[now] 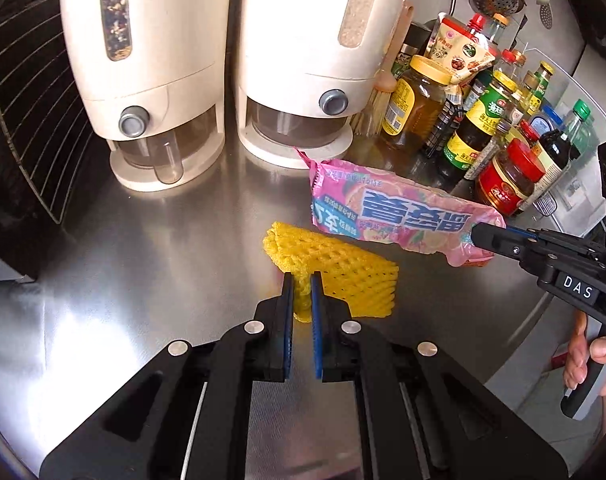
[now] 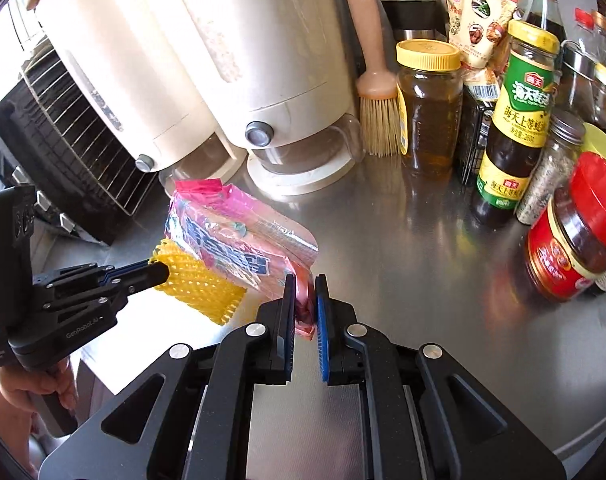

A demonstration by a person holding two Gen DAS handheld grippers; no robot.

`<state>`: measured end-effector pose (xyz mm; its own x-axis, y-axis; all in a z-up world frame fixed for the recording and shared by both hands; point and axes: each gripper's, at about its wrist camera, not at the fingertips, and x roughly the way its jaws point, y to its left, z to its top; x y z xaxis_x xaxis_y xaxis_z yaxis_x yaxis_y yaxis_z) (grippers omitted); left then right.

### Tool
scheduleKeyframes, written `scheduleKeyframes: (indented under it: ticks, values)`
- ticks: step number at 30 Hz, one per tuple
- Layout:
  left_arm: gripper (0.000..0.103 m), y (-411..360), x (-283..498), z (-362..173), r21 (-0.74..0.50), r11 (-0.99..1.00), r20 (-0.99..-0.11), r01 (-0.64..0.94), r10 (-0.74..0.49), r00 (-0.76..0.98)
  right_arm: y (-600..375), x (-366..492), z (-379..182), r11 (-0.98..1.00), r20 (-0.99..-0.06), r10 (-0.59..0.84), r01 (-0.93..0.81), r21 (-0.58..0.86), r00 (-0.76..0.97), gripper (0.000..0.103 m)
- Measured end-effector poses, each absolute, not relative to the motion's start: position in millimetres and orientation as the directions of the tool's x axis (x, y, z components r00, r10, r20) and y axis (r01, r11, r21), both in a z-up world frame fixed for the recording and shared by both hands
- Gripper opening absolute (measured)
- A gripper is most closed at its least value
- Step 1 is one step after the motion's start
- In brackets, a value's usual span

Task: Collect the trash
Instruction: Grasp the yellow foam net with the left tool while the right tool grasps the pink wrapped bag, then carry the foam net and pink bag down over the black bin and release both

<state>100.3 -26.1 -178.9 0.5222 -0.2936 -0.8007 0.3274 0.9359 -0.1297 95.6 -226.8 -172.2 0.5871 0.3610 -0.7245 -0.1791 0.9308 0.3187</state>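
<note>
A yellow foam fruit net (image 1: pixel 343 272) lies on the steel counter (image 1: pixel 163 248). My left gripper (image 1: pixel 302 280) is shut on its near corner. A pink snack wrapper (image 1: pixel 391 210) lies just behind the net. My right gripper (image 2: pixel 305 282) is shut on the wrapper's end (image 2: pixel 303 300). In the left wrist view the right gripper (image 1: pixel 479 234) comes in from the right onto the wrapper. In the right wrist view the left gripper (image 2: pixel 163 272) grips the net (image 2: pixel 199 284) beside the wrapper (image 2: pixel 239 240).
Two cream grain dispensers (image 1: pixel 151 72) (image 1: pixel 303 60) stand at the back. Jars and sauce bottles (image 1: pixel 503 140) crowd the right, with a brush (image 2: pixel 373 80). A black wire rack (image 1: pixel 27 120) stands on the left.
</note>
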Motion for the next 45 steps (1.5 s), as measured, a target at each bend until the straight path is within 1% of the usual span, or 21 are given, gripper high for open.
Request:
scheduleKeyframes:
  ticks: [10, 13, 18, 23, 30, 36, 45]
  values:
    - [0.006, -10, -3, -154, -0.11, 0.943, -0.781, 0.313, -0.277, 0.559, -231, 1, -155, 0.93, -0.709, 0.362, -0.182, 0.32, 0.605, 0.011]
    - [0.006, -4, -35, -154, -0.104, 0.945, -0.782, 0.31, -0.27, 0.562, -233, -30, -152, 0.927, -0.707, 0.371, -0.188, 0.326, 0.602, 0.011]
    - [0.006, 3, -87, -169, -0.111, 0.947, -0.804, 0.302, -0.264, 0.533, -240, -79, -158, 0.919, -0.723, 0.39, -0.197, 0.341, 0.569, 0.011]
    - [0.006, 5, -123, -204, -0.135, 0.946, -0.85, 0.295, -0.264, 0.457, -245, -120, -181, 0.922, -0.769, 0.386, -0.181, 0.342, 0.51, 0.011]
    - [0.006, -4, -143, -273, -0.153, 0.943, -0.912, 0.294, -0.25, 0.325, -247, -153, -243, 0.937, -0.859, 0.349, -0.131, 0.324, 0.375, 0.011]
    - [0.007, -14, -138, -332, -0.18, 0.946, -0.94, 0.269, -0.245, 0.235, -243, -151, -309, 0.952, -0.909, 0.305, -0.066, 0.299, 0.283, 0.011]
    - [0.007, -32, -118, -415, -0.136, 0.953, -0.976, 0.27, -0.176, 0.129, -225, -126, -394, 0.965, -0.947, 0.258, -0.013, 0.261, 0.19, 0.011]
